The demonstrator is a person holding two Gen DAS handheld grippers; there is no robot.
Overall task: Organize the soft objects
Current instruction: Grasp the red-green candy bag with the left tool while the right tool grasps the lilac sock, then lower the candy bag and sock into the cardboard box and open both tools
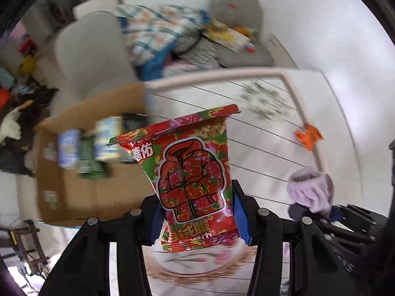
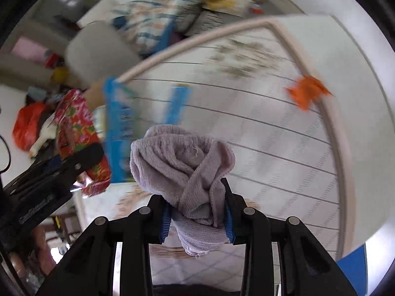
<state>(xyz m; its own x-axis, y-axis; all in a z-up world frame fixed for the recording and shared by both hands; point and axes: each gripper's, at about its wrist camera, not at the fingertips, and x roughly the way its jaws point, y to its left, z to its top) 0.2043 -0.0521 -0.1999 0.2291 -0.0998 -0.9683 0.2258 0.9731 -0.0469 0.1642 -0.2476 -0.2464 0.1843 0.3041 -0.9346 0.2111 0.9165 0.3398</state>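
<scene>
My left gripper (image 1: 197, 212) is shut on a red floral tissue pack (image 1: 192, 172) printed with a padded jacket, held up above the white lined table top (image 1: 259, 148). In the right wrist view my right gripper (image 2: 197, 212) is shut on a bunched lilac towel (image 2: 182, 167), also lifted off the table. The towel (image 1: 311, 190) and right gripper show at the right of the left wrist view. The tissue pack (image 2: 79, 138) and the left gripper's black body appear at the left of the right wrist view.
An open cardboard box (image 1: 81, 172) with several packs inside stands left of the table. An orange scrap (image 1: 308, 135) lies at the table's right rim. Behind the table stand grey chairs (image 1: 237, 19) piled with a plaid blanket (image 1: 153, 32). Blue packs (image 2: 118, 128) blur past.
</scene>
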